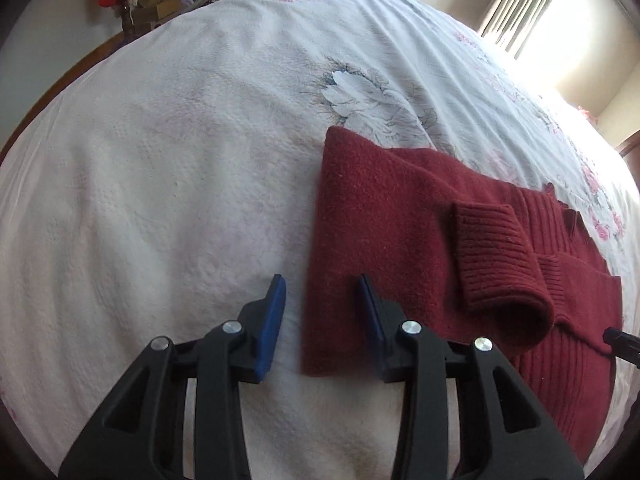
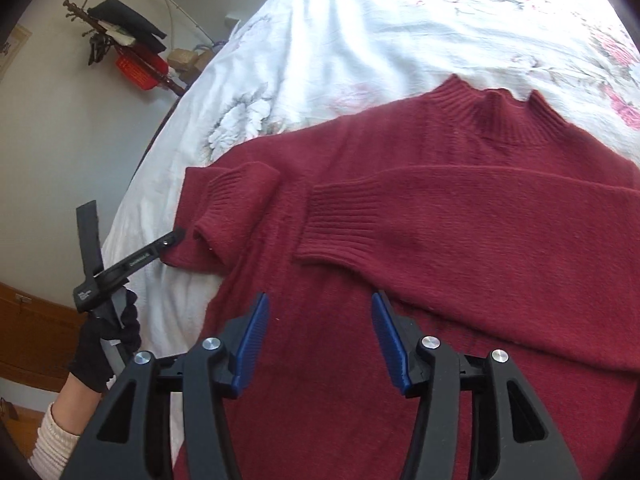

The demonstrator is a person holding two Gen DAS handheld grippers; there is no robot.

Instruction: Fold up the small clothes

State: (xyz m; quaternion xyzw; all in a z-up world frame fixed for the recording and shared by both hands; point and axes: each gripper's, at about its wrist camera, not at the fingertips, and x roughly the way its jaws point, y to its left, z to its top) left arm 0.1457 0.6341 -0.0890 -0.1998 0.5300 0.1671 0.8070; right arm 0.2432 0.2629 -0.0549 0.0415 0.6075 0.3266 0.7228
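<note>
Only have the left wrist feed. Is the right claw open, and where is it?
Observer: The right claw is open and holds nothing. It is over the sweater body, nearer the camera than the sleeves.
Operator: Other sleeve folded in?
Observer: Yes. The long sleeve lies across the chest, with its cuff near the middle.
Operator: Collar?
Observer: The ribbed collar is at the far edge, toward the floral bedspread.
</note>
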